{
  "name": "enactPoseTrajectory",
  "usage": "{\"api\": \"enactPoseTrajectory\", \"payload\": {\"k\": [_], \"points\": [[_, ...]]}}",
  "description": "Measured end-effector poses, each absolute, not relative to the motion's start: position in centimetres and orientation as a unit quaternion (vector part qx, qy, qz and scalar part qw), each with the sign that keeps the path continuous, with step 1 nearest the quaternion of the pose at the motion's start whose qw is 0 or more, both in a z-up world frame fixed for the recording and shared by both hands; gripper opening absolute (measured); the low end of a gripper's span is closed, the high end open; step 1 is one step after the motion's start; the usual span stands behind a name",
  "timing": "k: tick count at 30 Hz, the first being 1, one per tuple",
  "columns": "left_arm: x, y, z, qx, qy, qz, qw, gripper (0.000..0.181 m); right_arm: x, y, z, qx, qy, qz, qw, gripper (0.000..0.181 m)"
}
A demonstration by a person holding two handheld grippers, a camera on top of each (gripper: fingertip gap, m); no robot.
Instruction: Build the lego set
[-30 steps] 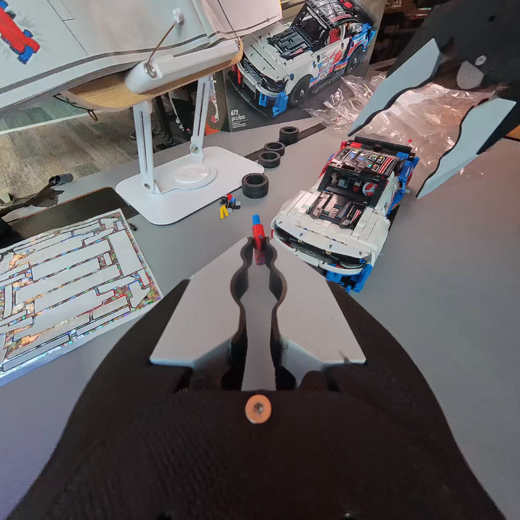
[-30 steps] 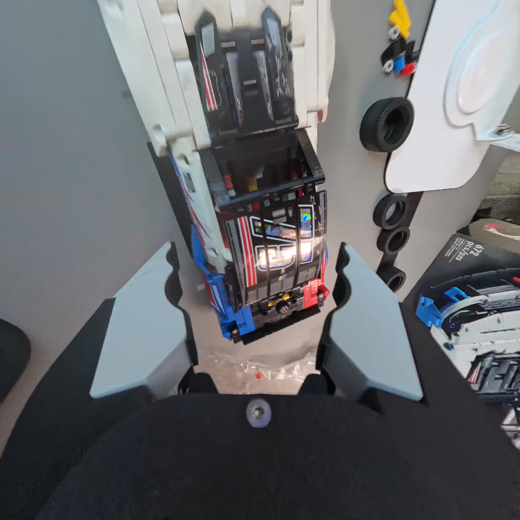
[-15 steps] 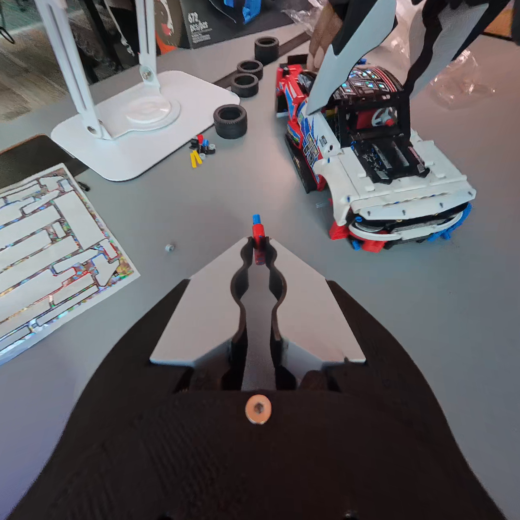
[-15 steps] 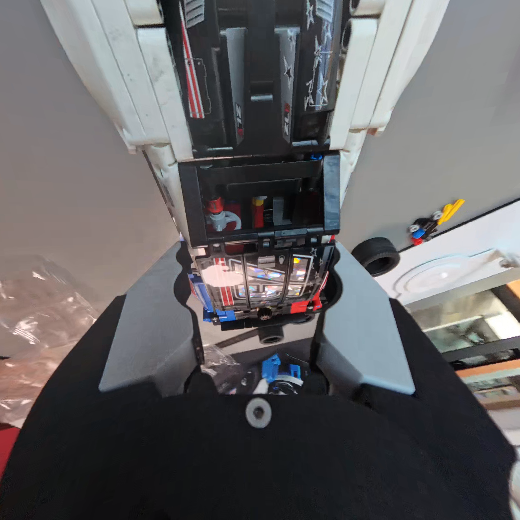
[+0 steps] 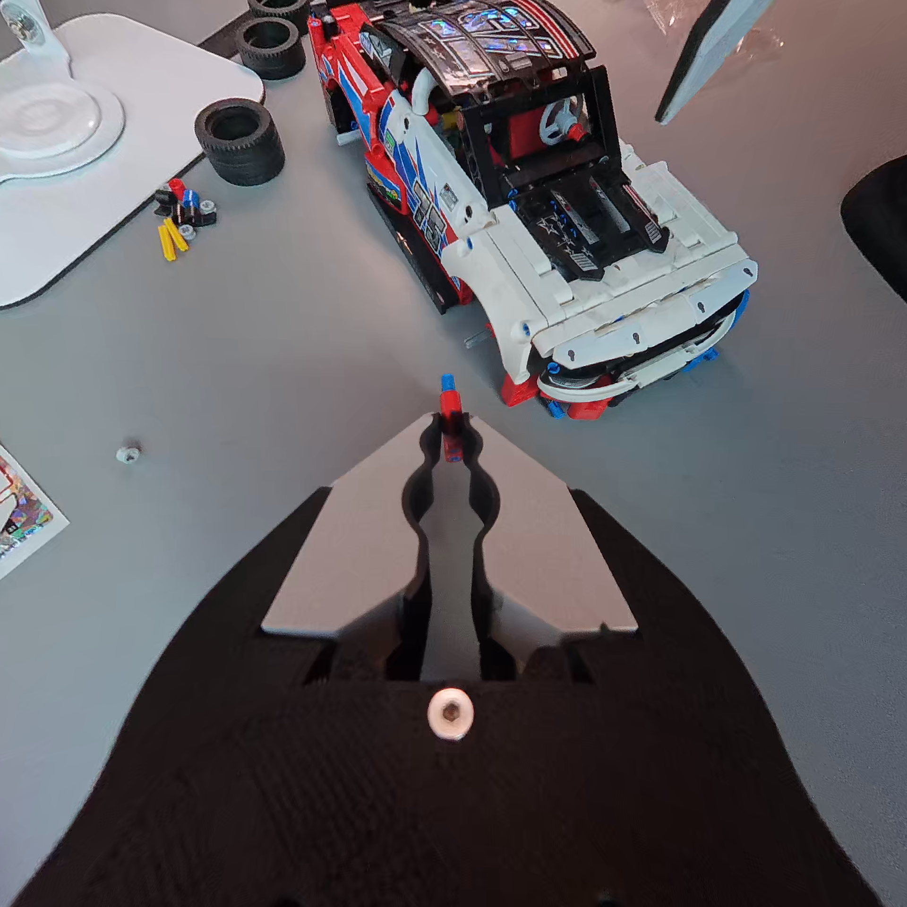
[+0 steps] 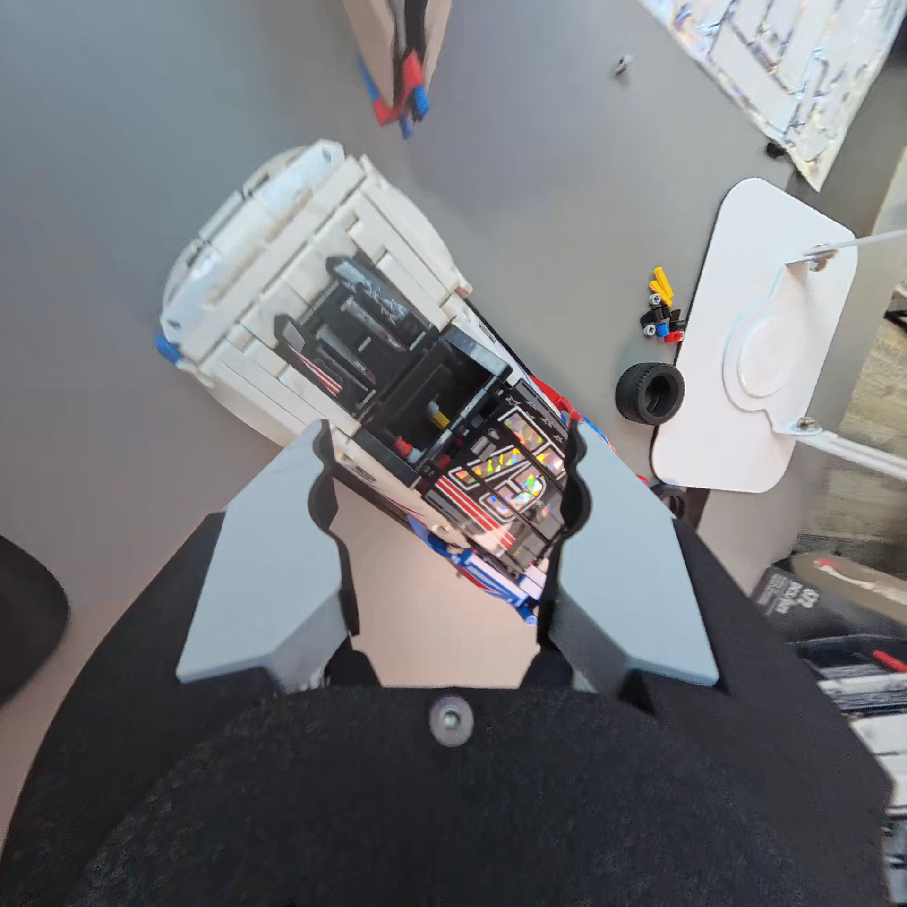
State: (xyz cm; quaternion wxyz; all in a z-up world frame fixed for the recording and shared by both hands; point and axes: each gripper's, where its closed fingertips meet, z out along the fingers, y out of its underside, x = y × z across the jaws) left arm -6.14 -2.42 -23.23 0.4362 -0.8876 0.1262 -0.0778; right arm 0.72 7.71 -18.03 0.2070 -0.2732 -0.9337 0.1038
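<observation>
The Lego race car [image 5: 540, 221], white, red and blue with a black roof, stands on the grey table [image 5: 294, 343]. My left gripper [image 5: 449, 417] is shut on a small red-and-blue pin [image 5: 449, 400], just short of the car's front left corner. My right gripper [image 6: 446, 437] is open and hovers above the car's rear half [image 6: 505, 481], with the roof showing between its jaws. One of its fingers [image 5: 706, 54] shows to the right of the cabin, apart from it. The left gripper with the pin [image 6: 402, 103] shows beyond the car's nose.
A loose tyre [image 5: 240, 142] and more tyres [image 5: 270, 46] lie left of the car beside a white stand base [image 5: 73, 147]. A small pile of pins [image 5: 184, 211], one grey piece [image 5: 128, 450] and a sticker sheet [image 5: 19, 515] are farther left. The set's box [image 6: 834, 613] is at the right. The left gripper's tips are roughly 15 cm from the right gripper's. The grey piece [image 5: 128, 450] is about 15 cm from my left fingertips and 25 cm from my right. The right camera catches it too, in the right wrist view [image 6: 624, 65].
The car has turned on the table while the right gripper came down around its rear; that gripper now stands clear of it. The left gripper has moved closer to the car's front, still holding the pin.
</observation>
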Motion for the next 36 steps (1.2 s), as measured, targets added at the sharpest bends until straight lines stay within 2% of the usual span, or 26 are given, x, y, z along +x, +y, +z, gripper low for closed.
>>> {"api": "enactPoseTrajectory", "payload": {"k": [6,8,13,19,22,24,36], "points": [[-5.3,-2.3,-23.8,-0.894,0.120,-0.069,0.426,0.005,2.8,4.7,-16.5,-0.465,-0.808,0.230,0.278,0.080],[-5.3,-2.2,-24.1,-0.897,0.121,-0.054,0.422,0.005,3.8,3.8,-16.9,-0.531,-0.755,0.249,0.293,0.082],[-5.0,-1.7,-24.4,-0.899,0.115,-0.029,0.422,0.005,5.3,1.7,-20.5,-0.614,-0.682,0.237,0.319,0.111],[-4.9,-1.7,-24.8,-0.902,0.107,0.000,0.418,0.005,3.9,0.1,-22.2,-0.549,-0.736,0.142,0.370,0.107],[-4.8,-1.9,-24.8,-0.901,0.107,0.007,0.420,0.005,3.5,0.3,-23.3,-0.529,-0.761,0.116,0.356,0.097],[-4.8,-2.0,-24.8,-0.901,0.105,0.011,0.421,0.005,3.7,0.9,-23.1,-0.502,-0.777,0.095,0.367,0.083],[-2.9,-2.7,-24.9,-0.899,0.108,0.004,0.425,0.005,5.0,2.0,-23.1,-0.454,-0.805,0.115,0.362,0.082]]}}
